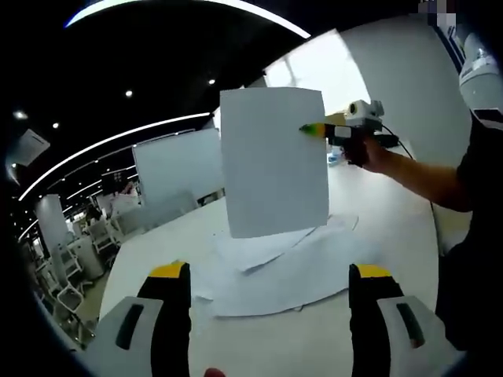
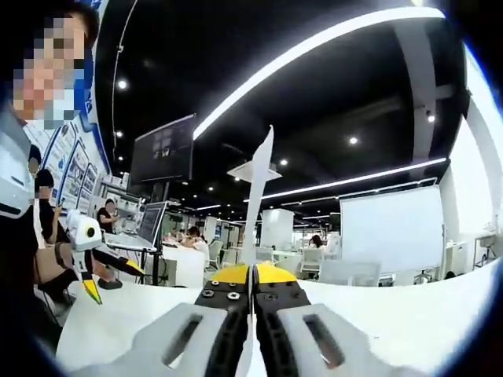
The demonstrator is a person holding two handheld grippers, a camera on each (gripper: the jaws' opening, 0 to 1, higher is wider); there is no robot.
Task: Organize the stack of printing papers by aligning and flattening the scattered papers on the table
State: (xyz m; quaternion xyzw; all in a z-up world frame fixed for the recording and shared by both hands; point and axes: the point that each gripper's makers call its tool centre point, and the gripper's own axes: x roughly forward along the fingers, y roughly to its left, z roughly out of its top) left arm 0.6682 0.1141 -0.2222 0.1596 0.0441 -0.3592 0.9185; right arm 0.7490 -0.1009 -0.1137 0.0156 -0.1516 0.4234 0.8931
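a: how many grippers, and what are they doing?

b: two. in the left gripper view the left gripper has its yellow-tipped jaws set wide apart, nothing between them, hovering over the white table. the right gripper comes in from the right of that view, held in a person's hand, and pinches the right edge of one sheet.

a: and from the right gripper's own camera?

b: in the right gripper view the right gripper is pressed closed on that held sheet, seen edge-on as a thin white blade rising upright between the jaws. the left gripper shows at the left of that view, tips wide.

a: where are the papers, counted?

b: one held sheet hangs upright in the air above the table, clear of the rest. below it lies one loose pile of papers flat on the table, fanned and misaligned; at least three overlapping sheets show, but i cannot tell the exact number.

a: anything else?

b: one white board stands behind the table, and one dark monitor hangs in the room beyond.
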